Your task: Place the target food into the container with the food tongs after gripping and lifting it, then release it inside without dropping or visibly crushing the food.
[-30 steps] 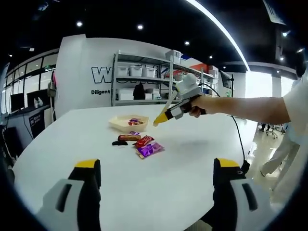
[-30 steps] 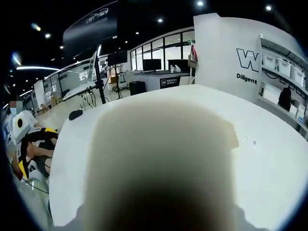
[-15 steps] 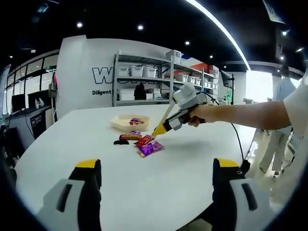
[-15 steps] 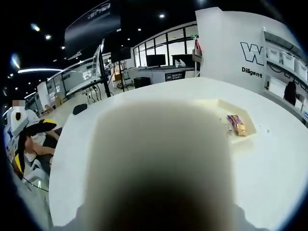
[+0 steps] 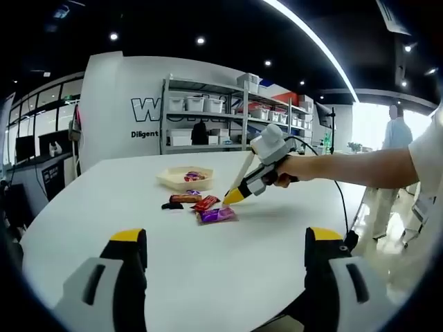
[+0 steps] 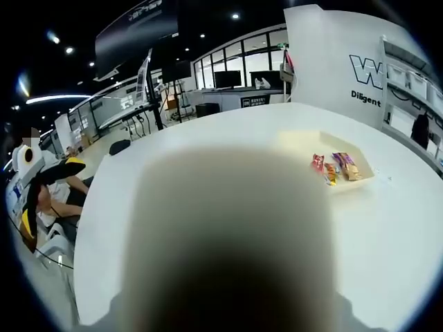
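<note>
Several snack packets lie on the white table (image 5: 208, 263): a purple one (image 5: 217, 215), a red one (image 5: 205, 203), a brown bar (image 5: 185, 198) and a small black piece (image 5: 172, 205). Behind them is a shallow cream tray (image 5: 173, 181) holding packets (image 5: 194, 176). My right gripper (image 5: 234, 196), held out by a person's hand, is shut on cream food tongs (image 5: 245, 168), and its tip hovers just right of the red packet. In the right gripper view the tongs (image 6: 228, 242) blur across the centre, with the tray (image 6: 302, 142) and its packets (image 6: 345, 167) beyond. My left gripper (image 5: 226, 235) stands open over the near table.
A metal shelf rack (image 5: 208, 111) with bins stands beyond the table by a white wall. A person (image 5: 394, 135) stands far right. A seated person (image 6: 41, 200) and desks with monitors (image 6: 228, 79) lie past the table's far side.
The right gripper with the tongs has dropped down and come nearer, to just beside the loose packets. The right gripper view has swung, so the tray's packets now show.
</note>
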`<state>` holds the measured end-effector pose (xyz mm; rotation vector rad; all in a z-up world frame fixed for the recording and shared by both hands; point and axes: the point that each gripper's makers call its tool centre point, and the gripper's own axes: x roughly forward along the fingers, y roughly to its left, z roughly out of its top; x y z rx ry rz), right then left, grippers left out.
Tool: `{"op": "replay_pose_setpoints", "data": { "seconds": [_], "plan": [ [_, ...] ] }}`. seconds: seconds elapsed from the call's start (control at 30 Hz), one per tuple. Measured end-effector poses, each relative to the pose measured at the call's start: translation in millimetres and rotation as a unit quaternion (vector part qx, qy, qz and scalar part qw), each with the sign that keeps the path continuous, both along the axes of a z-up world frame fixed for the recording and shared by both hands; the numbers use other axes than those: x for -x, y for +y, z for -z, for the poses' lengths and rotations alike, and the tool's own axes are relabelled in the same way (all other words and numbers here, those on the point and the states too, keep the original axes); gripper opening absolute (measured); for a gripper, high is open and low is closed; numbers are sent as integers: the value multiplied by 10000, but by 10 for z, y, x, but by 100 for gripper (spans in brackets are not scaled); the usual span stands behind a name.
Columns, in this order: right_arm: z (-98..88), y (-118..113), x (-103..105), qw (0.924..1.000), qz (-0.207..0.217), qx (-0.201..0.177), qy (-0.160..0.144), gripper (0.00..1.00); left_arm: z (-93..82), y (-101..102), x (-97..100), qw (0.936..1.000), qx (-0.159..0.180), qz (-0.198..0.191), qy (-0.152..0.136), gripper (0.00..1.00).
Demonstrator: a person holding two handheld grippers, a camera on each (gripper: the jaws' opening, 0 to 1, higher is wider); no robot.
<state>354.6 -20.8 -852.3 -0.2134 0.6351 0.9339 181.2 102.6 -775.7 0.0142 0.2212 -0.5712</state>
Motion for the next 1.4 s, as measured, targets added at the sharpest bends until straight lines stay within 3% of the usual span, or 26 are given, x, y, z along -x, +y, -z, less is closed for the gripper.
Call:
{"op": "replay_pose_setpoints", "data": {
  "seconds": [0.17,0.37,0.63,1.4],
  "plan": [
    [13,15,86,9999,-17,-20,105,20,1,-50,24,10000,-49,86,-12,93],
    [-113,121,167,9998,-144,-138,33,20,-24,-17,36,10000,-44,54,-33,92],
    [-95,294,264,9989,-426,-172,-2,21,-23,1,57,10000,-50,20,-32,92],
    [-117,413,364,9981,-578,-202,-5,24,-25,4,67,10000,-56,-2,-42,92]
  ]
}}
